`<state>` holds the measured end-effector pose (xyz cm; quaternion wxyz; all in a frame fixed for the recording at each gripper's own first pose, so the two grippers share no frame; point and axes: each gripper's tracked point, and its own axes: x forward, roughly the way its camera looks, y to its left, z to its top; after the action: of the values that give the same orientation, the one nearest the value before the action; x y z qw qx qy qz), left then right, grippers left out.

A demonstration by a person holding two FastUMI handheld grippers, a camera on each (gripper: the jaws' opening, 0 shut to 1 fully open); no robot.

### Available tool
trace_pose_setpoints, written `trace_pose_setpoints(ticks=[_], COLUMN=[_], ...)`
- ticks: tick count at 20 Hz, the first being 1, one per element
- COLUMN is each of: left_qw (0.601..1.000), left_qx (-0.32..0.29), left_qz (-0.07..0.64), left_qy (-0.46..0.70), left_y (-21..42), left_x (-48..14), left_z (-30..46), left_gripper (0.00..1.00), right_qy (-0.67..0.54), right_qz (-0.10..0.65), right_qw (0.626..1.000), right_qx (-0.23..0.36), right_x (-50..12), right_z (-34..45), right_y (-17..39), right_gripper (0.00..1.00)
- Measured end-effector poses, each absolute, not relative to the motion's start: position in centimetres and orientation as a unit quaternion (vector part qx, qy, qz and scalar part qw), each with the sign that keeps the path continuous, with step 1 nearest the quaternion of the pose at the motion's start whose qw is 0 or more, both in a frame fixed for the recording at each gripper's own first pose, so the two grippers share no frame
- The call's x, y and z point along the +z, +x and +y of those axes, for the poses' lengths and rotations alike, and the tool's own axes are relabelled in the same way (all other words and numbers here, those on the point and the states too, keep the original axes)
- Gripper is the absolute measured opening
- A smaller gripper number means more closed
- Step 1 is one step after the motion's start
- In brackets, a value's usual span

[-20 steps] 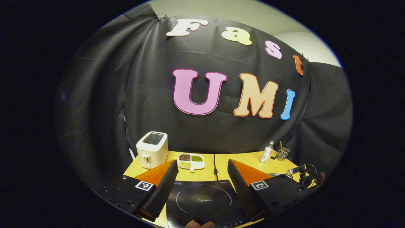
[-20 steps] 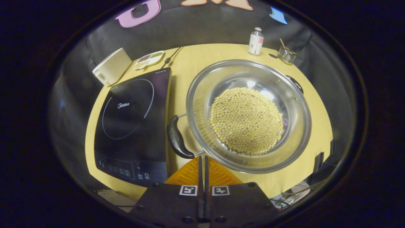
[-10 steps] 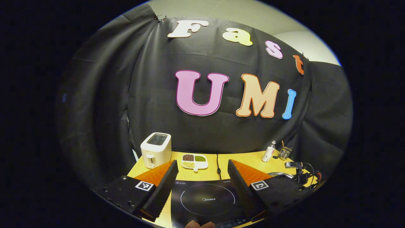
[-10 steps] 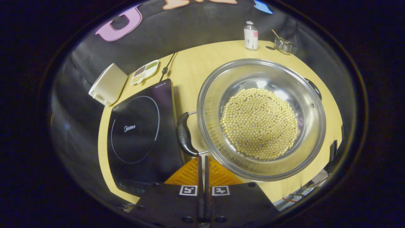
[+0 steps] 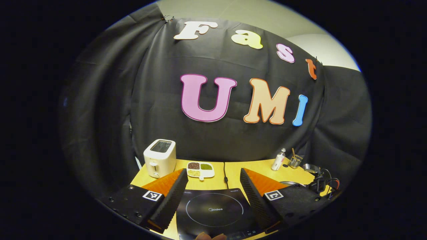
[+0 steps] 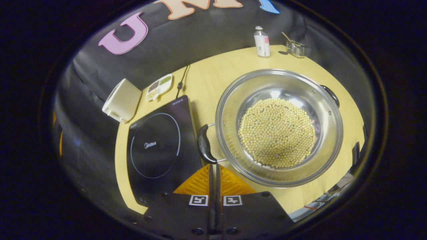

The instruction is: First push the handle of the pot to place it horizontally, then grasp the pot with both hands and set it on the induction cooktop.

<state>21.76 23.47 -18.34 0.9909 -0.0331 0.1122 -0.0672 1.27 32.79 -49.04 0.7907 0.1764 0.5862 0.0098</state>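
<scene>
Pot, a wide steel one with a layer of pale soybeans in its bottom, sits on the yellow table just to the right of the black induction cooktop in the right gripper view, not on it. That view looks down from above: the near black handle of the pot stands at about 9 o'clock from the pot's middle, between the rim and the cooktop's edge, and the far handle peeks over the rim at about 2 o'clock. The right gripper has its fingers pressed together with nothing between them, their tips just below the lower end of the near handle; contact cannot be told. Up the table lie a white toaster, a divided dish of beans, a small bottle and a glass jar. The left gripper view looks level across the table instead: the left gripper is spread wide and empty over the cooktop, whose ring lies between its fingers. From there the pot is a sliver of rim at about 3 o'clock, behind the right-hand finger, well apart from the gap. The toaster stands at 10 o'clock.
</scene>
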Motion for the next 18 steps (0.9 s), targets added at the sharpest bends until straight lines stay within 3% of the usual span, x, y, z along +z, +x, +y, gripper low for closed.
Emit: trace_pose_setpoints(ticks=[4, 5, 6, 9, 12, 15, 18], left_qw=[0.985, 0.981, 0.978, 0.971, 0.96, 0.952, 0.944], left_qx=[-0.103, -0.115, -0.123, -0.14, -0.158, -0.163, -0.149], left_qz=[0.135, 0.148, 0.162, 0.188, 0.224, 0.25, 0.292], left_qy=[-0.041, -0.044, -0.042, -0.042, -0.056, -0.061, -0.047], left_y=[21.3, 20.9, 20.6, 20.4, 19.9, 20.0, 19.8], left_x=[-19.7, -20.5, -21.3, -22.9, -25.2, -27.2, -30.9], left_z=[20.1, 19.1, 18.2, 15.7, 12.6, 9.8, 7.9], left_gripper=[0.95, 0.95, 0.95, 0.95, 0.95, 0.96, 0.96], right_qy=[0.171, 0.164, 0.154, 0.103, 0.075, 0.043, 0.007], right_qz=[0.53, 0.518, 0.512, 0.495, 0.486, 0.481, 0.477], right_qw=[0.83, 0.839, 0.844, 0.862, 0.868, 0.873, 0.877], right_qx=[-0.025, -0.033, -0.04, -0.049, -0.068, -0.064, -0.056], right_x=[-46.9, -46.5, -46.1, -45.5, -45.4, -46.1, -46.9], right_z=[27.4, 25.9, 24.5, 20.0, 16.0, 12.6, 9.3], right_y=[3.3, 3.7, 3.7, 4.2, 5.2, 6.4, 8.2], right_gripper=[0.0, 0.09, 0.0, 0.0, 0.18, 0.18, 0.39])
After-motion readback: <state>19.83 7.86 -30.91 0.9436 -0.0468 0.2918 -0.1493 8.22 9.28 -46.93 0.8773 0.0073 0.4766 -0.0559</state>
